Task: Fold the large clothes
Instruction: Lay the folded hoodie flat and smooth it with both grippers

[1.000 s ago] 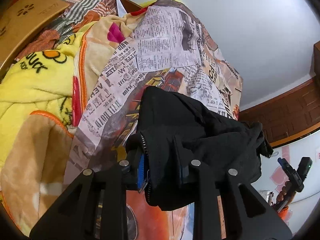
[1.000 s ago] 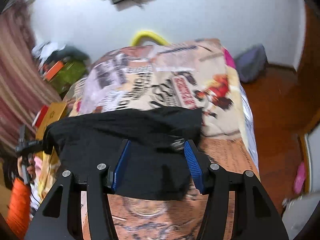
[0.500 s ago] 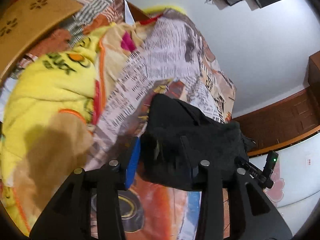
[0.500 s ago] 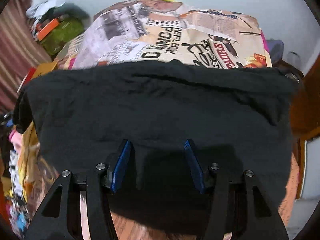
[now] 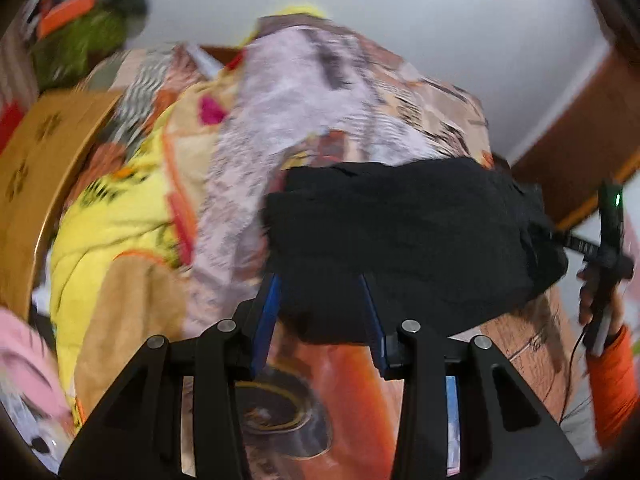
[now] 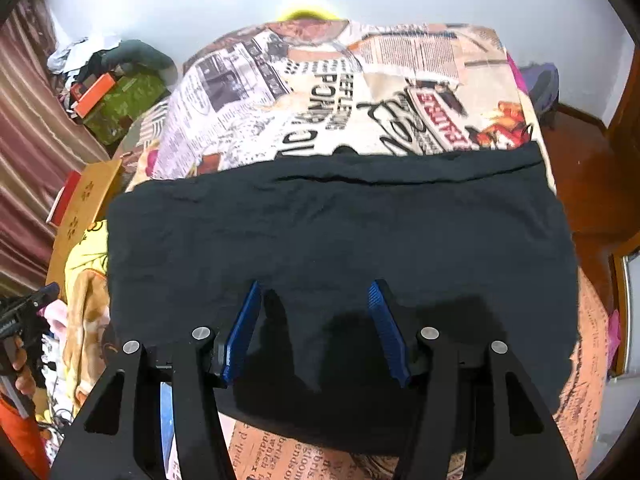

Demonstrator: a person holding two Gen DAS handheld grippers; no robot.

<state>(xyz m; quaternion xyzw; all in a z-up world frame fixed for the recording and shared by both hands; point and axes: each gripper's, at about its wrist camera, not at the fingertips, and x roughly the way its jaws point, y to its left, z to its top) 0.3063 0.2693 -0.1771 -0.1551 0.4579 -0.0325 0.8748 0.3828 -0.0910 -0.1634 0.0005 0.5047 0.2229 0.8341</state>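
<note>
— White walls, cluttered corner, and the bed point(image 6: 320, 92) with its newsprint cover fills most of both views. Where's the garment?

— The black garment point(image 6: 332, 240) lies across the near part of the bed, a wide folded band with its long axis running side to side, edge to edge.

— And the yellow blanket point(image 5: 116, 216)?

— Bunched along the left side, apart from the work.

— Tongs?

— The right gripper point(image 6: 316, 320) sits over the garment's near edge, jaws half open, cloth under them but nothing pinched as far as I can see. The left gripper point(image 5: 320, 308) is at the garment's left end, jaws also parted and empty; that view is blurred.

— Which hand is nearer for the next fold?

— Both sit at the near long edge, the right more central. I'd judge the next fold runs across the long axis.
</note>
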